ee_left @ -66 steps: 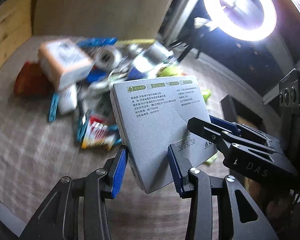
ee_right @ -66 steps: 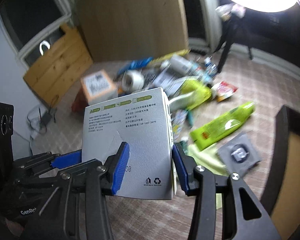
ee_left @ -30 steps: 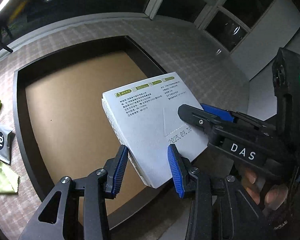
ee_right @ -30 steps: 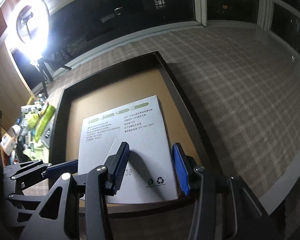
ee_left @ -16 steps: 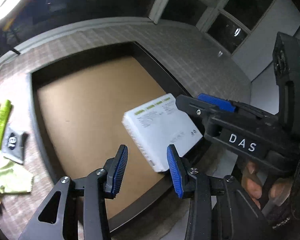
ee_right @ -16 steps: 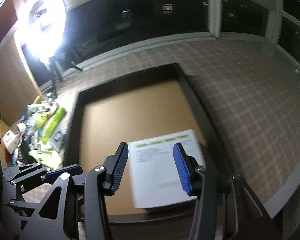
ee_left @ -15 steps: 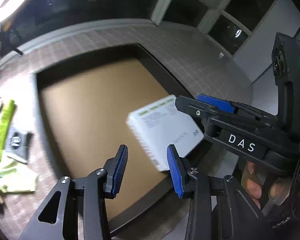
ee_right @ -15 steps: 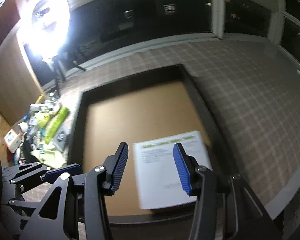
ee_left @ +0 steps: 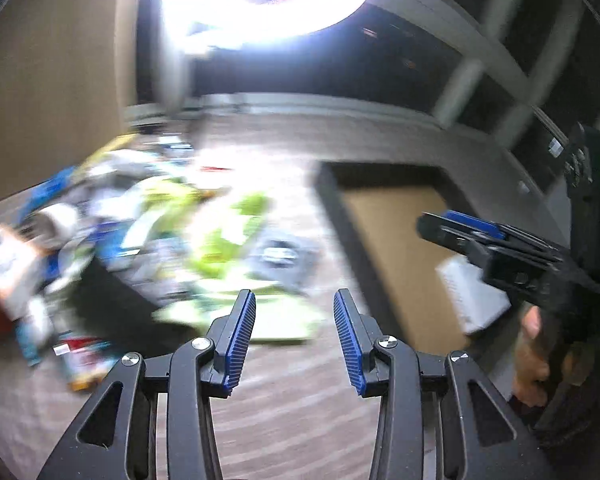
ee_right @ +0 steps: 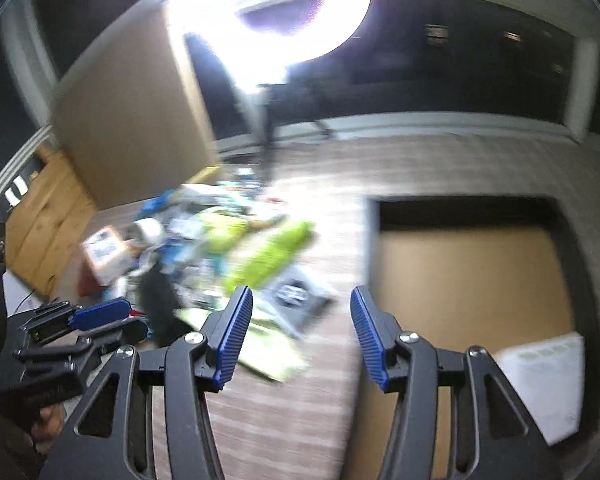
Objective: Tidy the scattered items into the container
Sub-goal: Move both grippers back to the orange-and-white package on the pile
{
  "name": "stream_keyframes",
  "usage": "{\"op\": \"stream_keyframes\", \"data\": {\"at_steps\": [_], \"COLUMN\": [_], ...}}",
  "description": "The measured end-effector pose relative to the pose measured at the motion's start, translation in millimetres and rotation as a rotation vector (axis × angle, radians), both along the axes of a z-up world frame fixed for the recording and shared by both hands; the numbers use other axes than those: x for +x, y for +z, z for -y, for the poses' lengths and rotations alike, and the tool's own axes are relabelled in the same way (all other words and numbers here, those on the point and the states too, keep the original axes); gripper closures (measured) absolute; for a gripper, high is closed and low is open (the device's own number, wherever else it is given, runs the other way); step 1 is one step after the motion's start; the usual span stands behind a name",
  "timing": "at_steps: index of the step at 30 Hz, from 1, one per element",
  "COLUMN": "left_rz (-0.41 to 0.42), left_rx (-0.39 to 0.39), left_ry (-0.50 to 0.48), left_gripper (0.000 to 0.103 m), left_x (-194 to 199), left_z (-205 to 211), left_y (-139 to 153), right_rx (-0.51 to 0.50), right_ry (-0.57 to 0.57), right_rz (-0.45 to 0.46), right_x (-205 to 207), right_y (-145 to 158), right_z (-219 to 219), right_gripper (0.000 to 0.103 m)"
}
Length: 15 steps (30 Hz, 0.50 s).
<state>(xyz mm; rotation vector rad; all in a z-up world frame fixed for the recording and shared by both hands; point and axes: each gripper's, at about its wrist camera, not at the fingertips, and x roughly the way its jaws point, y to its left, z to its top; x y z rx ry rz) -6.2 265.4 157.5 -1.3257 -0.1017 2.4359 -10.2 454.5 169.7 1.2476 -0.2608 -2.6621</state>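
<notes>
I hold both hand-held tools above the grey checked tablecloth [ee_left: 284, 412], each empty: the left gripper [ee_left: 294, 340] has its blue ribbed pads spread wide with nothing between them, and the right gripper [ee_right: 301, 334] is parted just as wide over bare cloth. The shallow black-rimmed tray with a brown cardboard floor [ee_right: 472, 276], the container for this job, lies to my right, and one flat white printed carton [ee_right: 544, 384] lies flat in its near right corner, the only thing I can see inside it. By my reading the tidy-up has barely begun. The scattered heap [ee_left: 140, 236] sits well apart from the tray on the left side of the cloth, blurred in both views, so I can pick out only some of it: a long lime-green pouch [ee_right: 272, 252], a grey square sachet with a round mark [ee_right: 296, 294] just beside it, a pale yellow-green cloth [ee_left: 240, 316] near my pads, a roll of white tape [ee_left: 58, 220], and a white-and-orange box [ee_right: 104, 254] at the far edge. The bright ring lamp [ee_right: 300, 4] glares over the far end of the table. Nearly everything is left to carry over, and I judge the grey sachet or the green cloth the nearest candidates.
</notes>
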Motion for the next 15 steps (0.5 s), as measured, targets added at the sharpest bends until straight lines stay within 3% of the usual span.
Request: {"op": "stream_keyframes", "data": {"at_steps": [8, 15], "left_rz": [-0.004, 0.017], "left_rx": [0.009, 0.058], "left_ry": [0.315, 0.491], "left_gripper": [0.065, 0.065], "left_x": [-0.7, 2.6], "left_z": [166.7, 250.6], "left_y": [-10.7, -27.8], "right_rx": [0.002, 0.019], "right_ry": [0.255, 0.461], "right_rz": [-0.006, 0.023], "right_x": [-47.7, -84.5], "right_y": [1.2, -3.7], "right_z": [136.4, 236.6], "right_gripper": [0.052, 0.052]}}
